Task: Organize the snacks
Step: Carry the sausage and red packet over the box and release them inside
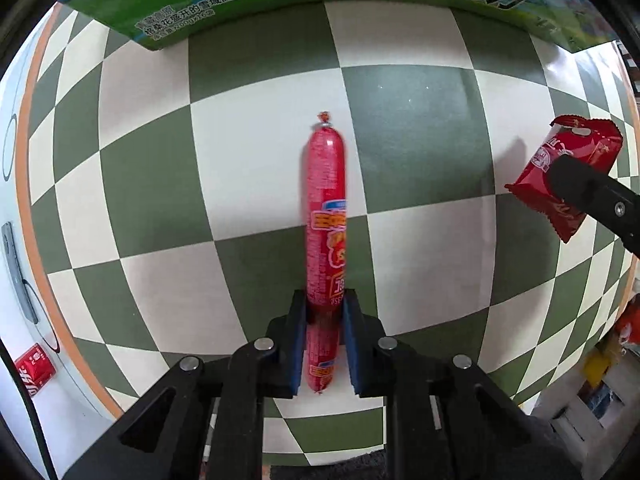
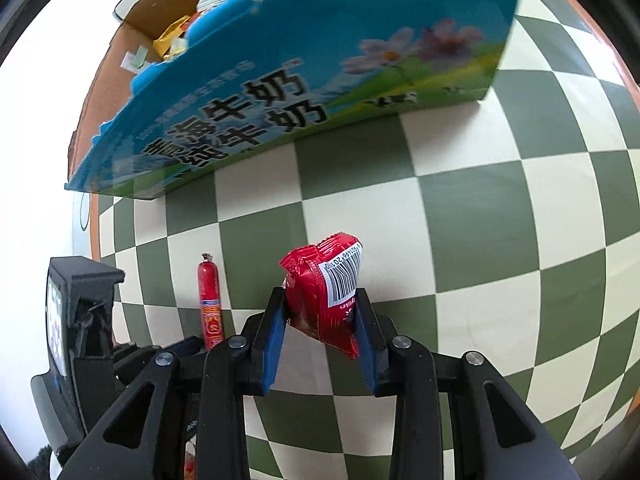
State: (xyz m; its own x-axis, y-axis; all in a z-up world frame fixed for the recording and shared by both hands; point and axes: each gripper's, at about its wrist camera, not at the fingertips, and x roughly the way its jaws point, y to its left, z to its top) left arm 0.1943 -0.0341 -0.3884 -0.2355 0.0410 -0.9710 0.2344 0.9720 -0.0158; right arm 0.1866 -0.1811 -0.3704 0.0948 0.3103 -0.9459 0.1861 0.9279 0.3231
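Note:
A long sausage in a red wrapper (image 1: 326,200) hangs upright over the checked cloth, and my left gripper (image 1: 324,300) is shut on its lower part. The same sausage (image 2: 209,300) shows at the left of the right wrist view. My right gripper (image 2: 320,296) is shut on a red snack packet with a barcode (image 2: 320,300), held just above the cloth. In the left wrist view that packet (image 1: 560,168) sits at the right edge, with one black finger (image 1: 592,192) across it. A blue and green milk carton box (image 2: 300,100) stands behind both, open on top with several snacks inside.
The green and white checked cloth (image 1: 420,128) covers a table with an orange rim (image 1: 24,200). The box (image 1: 280,0) spans the far side. A small red packet (image 1: 34,368) lies beyond the rim at the lower left. Coloured clutter (image 1: 600,364) lies off the right edge.

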